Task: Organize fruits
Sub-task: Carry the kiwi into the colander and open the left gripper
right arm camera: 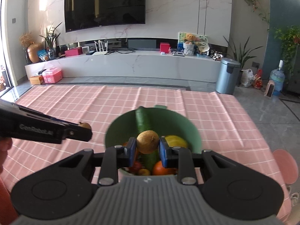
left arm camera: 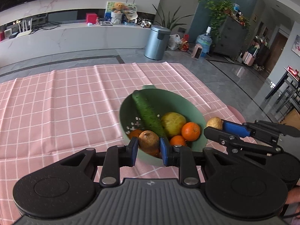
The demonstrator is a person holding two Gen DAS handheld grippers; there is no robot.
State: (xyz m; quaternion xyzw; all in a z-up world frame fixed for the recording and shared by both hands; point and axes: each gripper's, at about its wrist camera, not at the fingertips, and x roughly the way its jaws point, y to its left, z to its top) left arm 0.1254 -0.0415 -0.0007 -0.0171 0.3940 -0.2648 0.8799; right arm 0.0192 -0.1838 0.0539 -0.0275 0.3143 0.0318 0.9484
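Each pair of tongs is closed on a brown, roundish fruit, one each. The left tongs hold a brown fruit just at the near rim of the green bowl, and the right tongs hold another brown fruit right above the bowl. The bowl sits on the pink checked cloth that covers the bench, toward its right side. Inside the bowl are a long cucumber, a yellow-green fruit, and some oranges. From how things look, the step now is lifting these two brown fruits out, or putting them in; I cannot tell which. To do it well, keep the squeeze gentle but firm, because a round fruit can roll out from flat blue pads. Move one hand at a time, since the two tongs are close to each other over the same bowl and could bump. Lift or lower straight, and stay clear of the bowl's rim so it does not tip. The cucumber is the only long thing here. It lies leaning in the bowl, with its far end resting up on the far rim and its near end down among the other fruit, so its long line runs away from the person. The brown fruits are nearly round, so they point no clear way.
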